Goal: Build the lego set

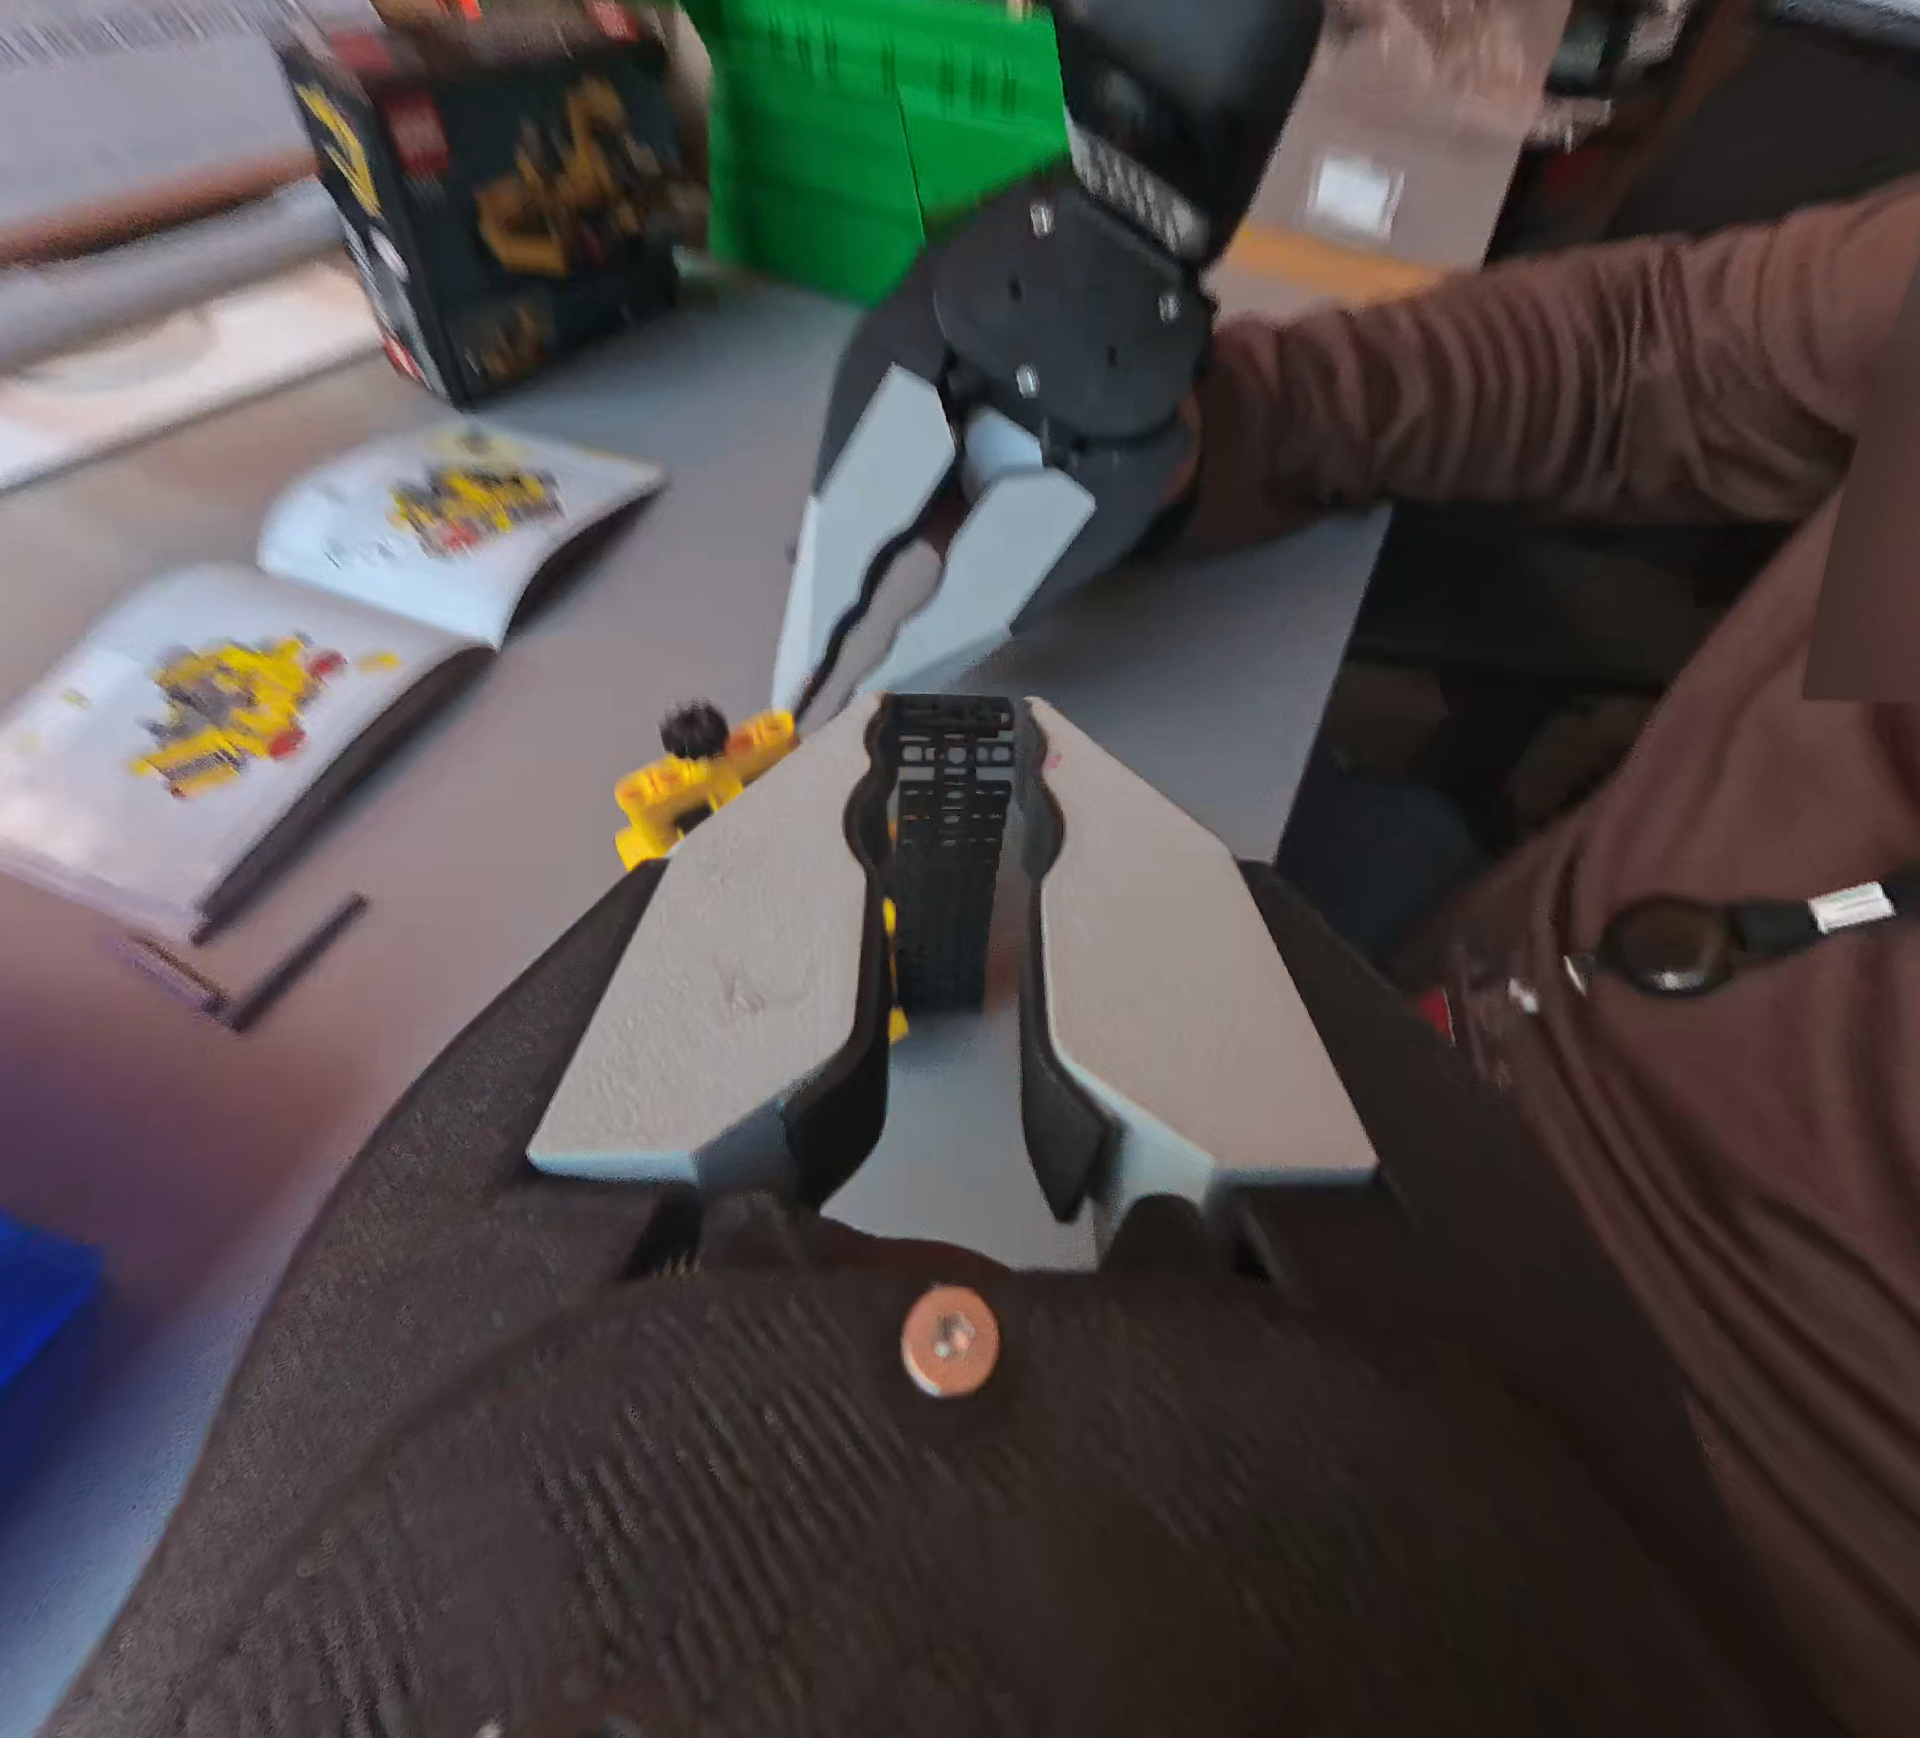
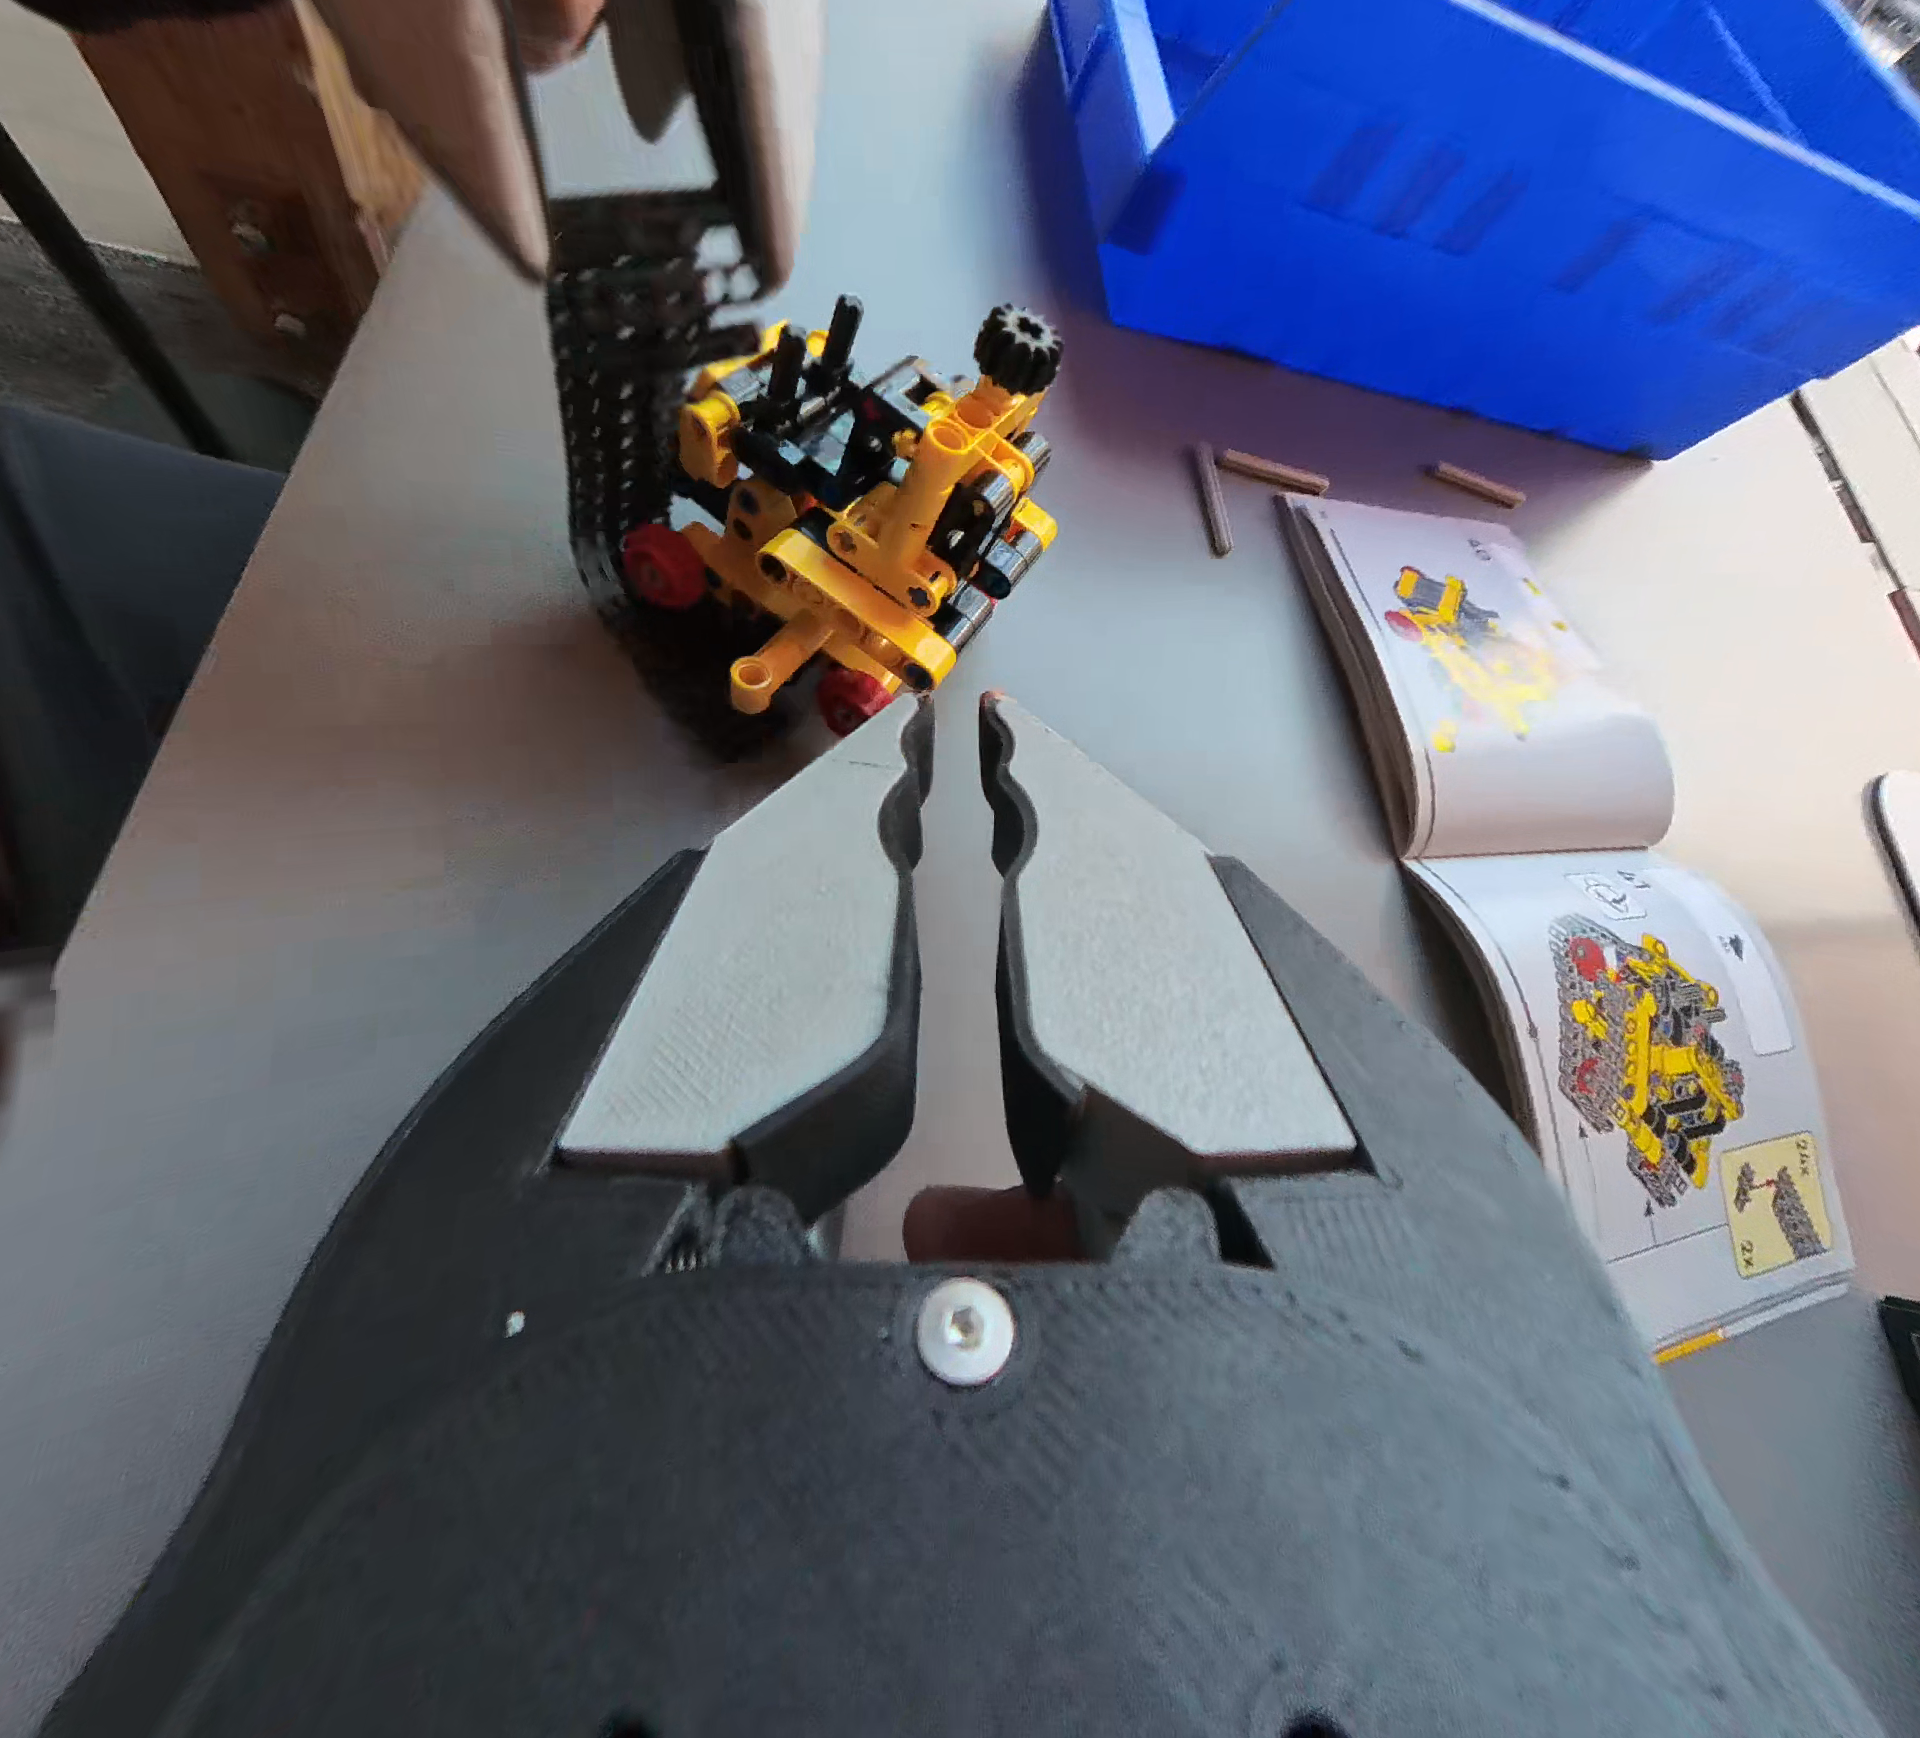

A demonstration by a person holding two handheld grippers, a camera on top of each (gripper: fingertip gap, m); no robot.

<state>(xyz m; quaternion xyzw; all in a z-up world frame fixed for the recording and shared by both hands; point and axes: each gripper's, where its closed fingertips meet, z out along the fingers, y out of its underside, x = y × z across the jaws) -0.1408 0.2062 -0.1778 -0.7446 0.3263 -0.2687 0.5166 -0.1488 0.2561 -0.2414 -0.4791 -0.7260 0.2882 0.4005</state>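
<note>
In the left wrist view the left claw (image 1: 951,732) is clamped on the black track (image 1: 948,841), which runs upright between its grey fingers. Just left of the fingertips peeks the yellow model (image 1: 694,784), topped by a black gear (image 1: 694,727), standing on the grey desk (image 1: 644,608). Beyond it the right claw (image 1: 821,701) points down toward the model, held by an arm in a brown sleeve (image 1: 1507,379). An open booklet (image 1: 312,649) lies to the left, with a dark box (image 1: 499,202) and a green bin (image 1: 873,130) farther off; this view is blurred. In the right wrist view the right claw (image 2: 956,712) stands slightly apart and holds nothing, its tips just near the model (image 2: 852,525). The track (image 2: 623,462) rises from beneath the model along its left side up into the left claw (image 2: 655,254), which grips its top end. Red wheels (image 2: 660,561) show at the model's base. To the right lie three thin dark rods (image 2: 1268,473), the booklet (image 2: 1538,753) and, farther off, a blue bin (image 2: 1507,182).
</note>
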